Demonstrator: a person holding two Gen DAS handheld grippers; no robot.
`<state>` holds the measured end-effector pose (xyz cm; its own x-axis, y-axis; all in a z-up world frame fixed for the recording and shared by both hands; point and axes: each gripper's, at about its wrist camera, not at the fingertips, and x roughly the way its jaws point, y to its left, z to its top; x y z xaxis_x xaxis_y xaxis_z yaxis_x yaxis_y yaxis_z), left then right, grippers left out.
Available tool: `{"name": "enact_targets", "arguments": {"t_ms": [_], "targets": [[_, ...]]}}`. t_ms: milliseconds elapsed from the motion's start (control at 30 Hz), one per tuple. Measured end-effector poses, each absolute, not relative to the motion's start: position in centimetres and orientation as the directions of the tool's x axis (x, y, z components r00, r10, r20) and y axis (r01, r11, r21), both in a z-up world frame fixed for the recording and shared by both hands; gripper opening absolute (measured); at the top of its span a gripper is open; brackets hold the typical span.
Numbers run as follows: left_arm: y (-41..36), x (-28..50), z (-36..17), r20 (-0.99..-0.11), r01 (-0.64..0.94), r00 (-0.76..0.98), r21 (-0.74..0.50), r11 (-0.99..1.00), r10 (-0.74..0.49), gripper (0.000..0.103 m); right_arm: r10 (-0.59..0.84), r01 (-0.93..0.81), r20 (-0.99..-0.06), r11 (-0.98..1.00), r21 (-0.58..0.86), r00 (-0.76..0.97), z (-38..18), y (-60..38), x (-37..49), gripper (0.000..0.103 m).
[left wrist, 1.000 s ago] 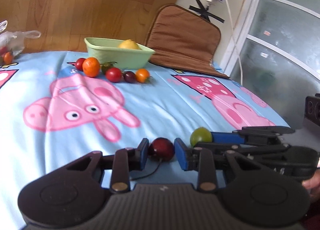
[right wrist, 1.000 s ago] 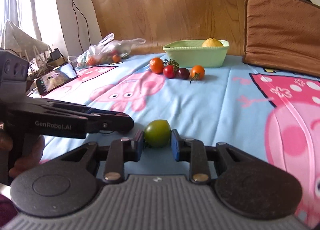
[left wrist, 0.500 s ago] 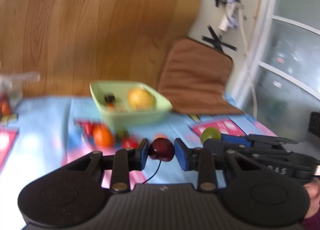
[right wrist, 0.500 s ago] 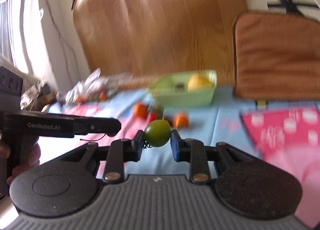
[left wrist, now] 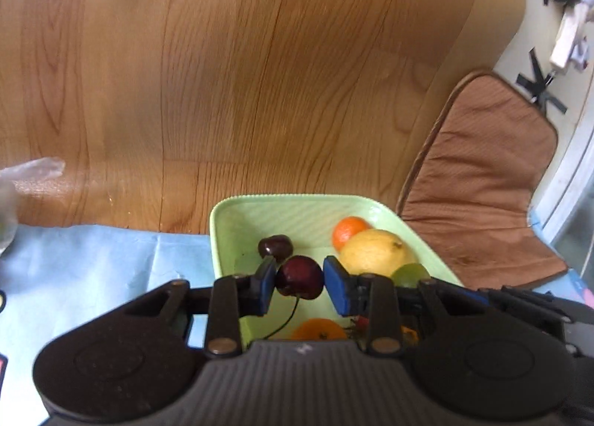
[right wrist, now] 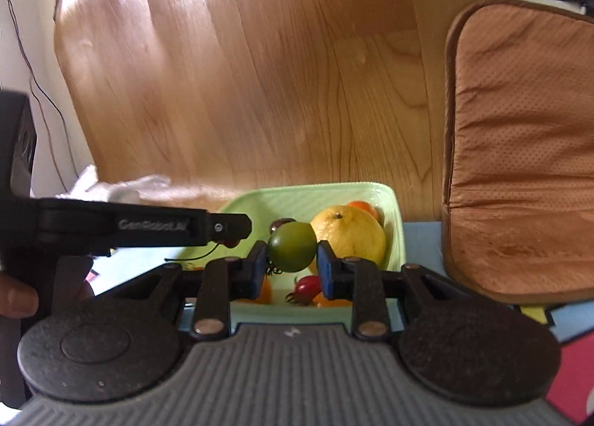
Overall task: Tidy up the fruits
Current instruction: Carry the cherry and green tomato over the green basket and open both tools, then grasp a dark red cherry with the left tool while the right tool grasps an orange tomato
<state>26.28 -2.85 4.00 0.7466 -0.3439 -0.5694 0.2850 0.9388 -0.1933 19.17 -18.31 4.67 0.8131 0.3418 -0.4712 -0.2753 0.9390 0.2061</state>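
Observation:
My left gripper [left wrist: 300,287] is shut on a dark red cherry [left wrist: 300,277] whose stem hangs below, held over the near edge of the pale green tray [left wrist: 297,197]. In the tray lie a second cherry [left wrist: 274,246], a small orange [left wrist: 349,231] and a yellow citrus fruit [left wrist: 375,251]. My right gripper [right wrist: 292,266] holds a green tomato [right wrist: 292,251] between its blue pads above the tray's [right wrist: 315,186] near side. Its jaws are opening, and both pads still touch the tomato. The two grippers hang side by side.
Loose tomatoes lie on the blue cloth [left wrist: 92,270] just in front of the tray, among them an orange one [left wrist: 317,329] and a red one [right wrist: 308,285]. A wooden board [left wrist: 222,73] rises behind the tray. A brown cushion [right wrist: 519,147] leans at the right, a plastic bag [right wrist: 115,188] at the left.
Both grippers have carried their fruits forward from the near part of the cloth to the green tray. The tray now fills the middle of both views.

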Motion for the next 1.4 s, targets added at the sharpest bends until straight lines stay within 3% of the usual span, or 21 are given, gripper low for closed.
{"name": "enact_targets", "arguments": {"t_ms": [100,200,367,500,633,800,1000,1167,1333,1400], "targets": [[-3.0,26.5,3.6,-0.578,0.27,0.749,-0.181,0.946,-0.325,0.035,0.343,-0.275,-0.464,0.939,0.209,0.817,4.4,-18.4,19.5,0.033],[-2.3,25.6,4.0,-0.558,0.264,0.761,-0.2,0.944,-0.331,0.036,0.33,-0.276,-0.447,0.943,0.184,0.831,4.9,-18.5,18.4,0.033],[0.3,19.8,5.8,-0.46,0.311,0.791,-0.264,0.913,-0.403,0.036,0.356,-0.281,-0.414,0.931,0.232,0.838,5.9,-20.3,15.1,0.033],[1.3,14.4,4.6,-0.43,0.36,0.787,-0.262,0.895,-0.442,0.036,0.416,-0.312,-0.45,0.905,0.289,0.79,5.1,-21.4,11.4,0.033],[0.1,12.9,3.0,-0.465,0.396,0.757,-0.232,0.888,-0.459,0.036,0.394,-0.308,-0.515,0.919,0.247,0.761,4.0,-20.7,10.5,0.033],[-2.4,11.1,2.4,-0.461,0.508,0.761,-0.014,0.861,-0.457,0.036,0.438,-0.29,-0.587,0.897,0.332,0.681,2.5,-20.6,12.4,0.033],[-5.3,10.4,1.7,-0.501,0.57,0.751,0.165,0.805,-0.43,0.036,0.354,-0.244,-0.577,0.934,0.263,0.736,3.5,-21.8,10.7,0.029],[-8.4,11.0,0.2,-0.546,0.593,0.758,0.35,0.725,-0.357,0.038,0.351,-0.2,-0.576,0.93,0.31,0.738,2.7,-24.2,10.1,0.029],[-8.9,11.6,-0.3,-0.571,0.598,0.749,0.363,0.715,-0.337,0.035,0.37,-0.226,-0.567,0.924,0.31,0.736,2.5,-24.1,10.3,0.029],[-8.7,11.5,-0.4,-0.56,0.589,0.756,0.353,0.727,-0.34,0.028,0.374,-0.227,-0.566,0.922,0.315,0.734,2.6,-24.1,10.3,0.029]]}}
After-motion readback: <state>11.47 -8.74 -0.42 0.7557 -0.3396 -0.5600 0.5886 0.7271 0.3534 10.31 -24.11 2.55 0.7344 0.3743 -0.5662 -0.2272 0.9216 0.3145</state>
